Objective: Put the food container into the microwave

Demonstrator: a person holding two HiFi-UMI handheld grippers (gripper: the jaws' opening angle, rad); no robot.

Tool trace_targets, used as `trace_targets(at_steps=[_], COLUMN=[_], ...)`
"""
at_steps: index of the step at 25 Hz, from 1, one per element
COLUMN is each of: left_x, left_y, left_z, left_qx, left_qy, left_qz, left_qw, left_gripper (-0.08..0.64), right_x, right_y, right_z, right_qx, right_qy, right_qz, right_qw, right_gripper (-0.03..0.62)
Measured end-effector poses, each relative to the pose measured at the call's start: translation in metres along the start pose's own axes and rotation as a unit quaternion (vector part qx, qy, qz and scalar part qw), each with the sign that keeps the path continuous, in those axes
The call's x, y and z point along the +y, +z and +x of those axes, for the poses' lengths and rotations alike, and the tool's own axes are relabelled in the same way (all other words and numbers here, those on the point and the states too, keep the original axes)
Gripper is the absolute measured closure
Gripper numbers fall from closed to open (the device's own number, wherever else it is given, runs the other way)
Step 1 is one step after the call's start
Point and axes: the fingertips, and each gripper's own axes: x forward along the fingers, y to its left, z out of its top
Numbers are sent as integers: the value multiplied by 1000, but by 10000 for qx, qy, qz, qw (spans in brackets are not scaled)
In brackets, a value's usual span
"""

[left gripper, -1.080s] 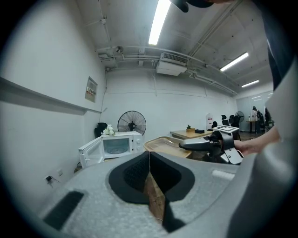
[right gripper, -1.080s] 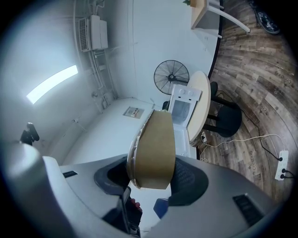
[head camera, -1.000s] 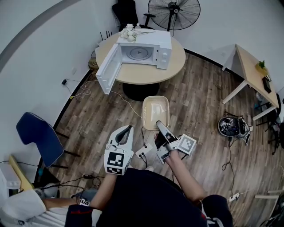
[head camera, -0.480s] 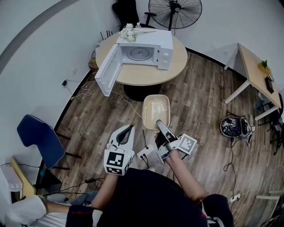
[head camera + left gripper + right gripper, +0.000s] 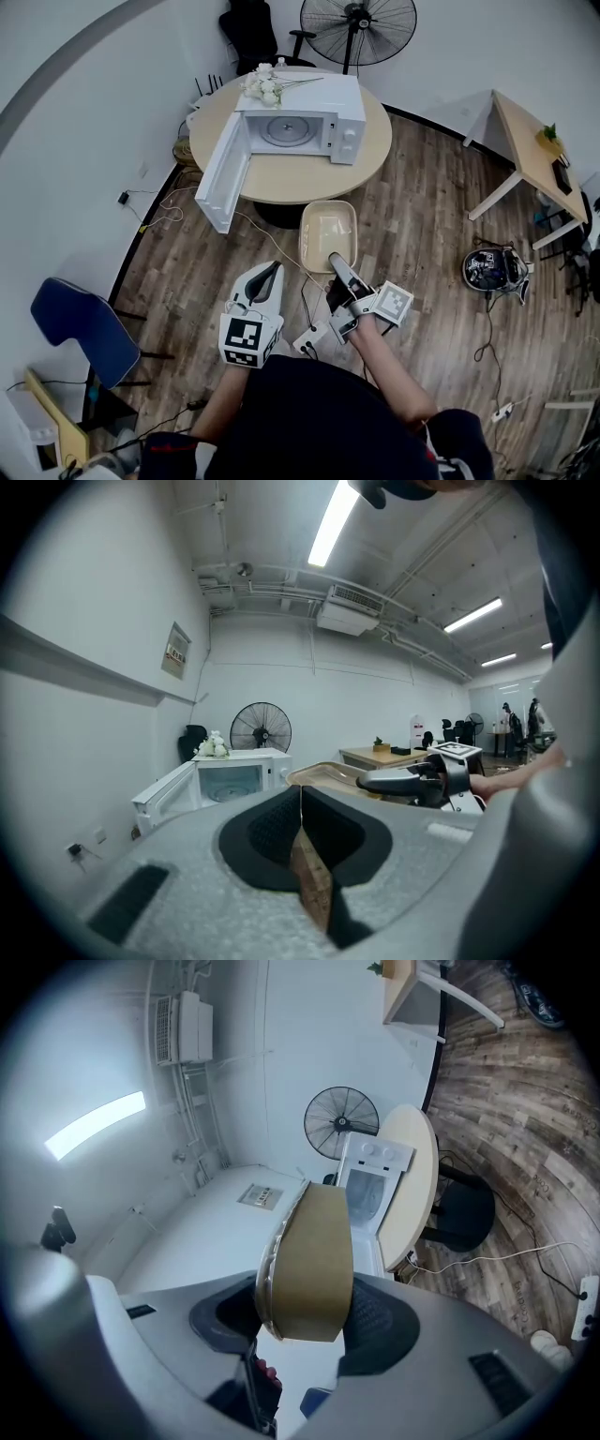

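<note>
Right claw [image 5: 336, 260] is pinching the near end of the tan food container [image 5: 328, 230], with its jaws standing wide on the container's walls. The left claw [image 5: 270, 272] is pressed together on nothing, just left of the load. The container is hanging over the wood floor [image 5: 422, 216], near the round desk [image 5: 375, 141] but short of its edge.

The microwave [image 5: 349, 117] is sitting on that desk with its door [image 5: 225, 173] swung out to the left, so the sensible line in is to the right of the door. Since only one end is being gripped, the far end may dip. Keeping the claw level and the long side aimed at the opening should help. The release is probably best saved until the base is resting on the turntable [image 5: 284, 128].

The head view alone is showing the gap from container to desk and the door's swing. The right gripper view is showing the grip itself: pads on the tan wall [image 5: 314, 1260] and what looks like a clear lid rim along one side. The left gripper view is showing its own jaws meeting. It is also showing the container [image 5: 323, 772] side-on, about level with the microwave cavity [image 5: 230, 782].
</note>
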Motion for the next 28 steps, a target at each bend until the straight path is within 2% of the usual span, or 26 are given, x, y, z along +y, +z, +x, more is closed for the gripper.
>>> trace_targets(at_steps=[6, 14, 17, 21, 28], left_x=[51, 128, 154, 174, 190], left_y=[12, 6, 8, -2, -10], left_z=[32, 62, 70, 76, 86], left_qx=[-29, 53, 72, 132, 193], left_qy=[-218, -355, -435, -651, -811], left_qz=[8, -22, -28, -27, -102], left_qw=[9998, 9994, 9990, 9978, 9965], left_gripper=[541, 541, 541, 541, 541], right_x=[-2, -12, -13, -18, -27], right_y=[11, 8, 7, 2, 2], right_z=[55, 133, 160, 184, 202], right_qx=[-160, -256, -292, -352, -443], right_qy=[-102, -255, -309, -374, -530], right_qz=[-58, 123, 60, -10, 51], right_qw=[9998, 9993, 9991, 9987, 9976], right_gripper=[377, 377, 377, 377, 377])
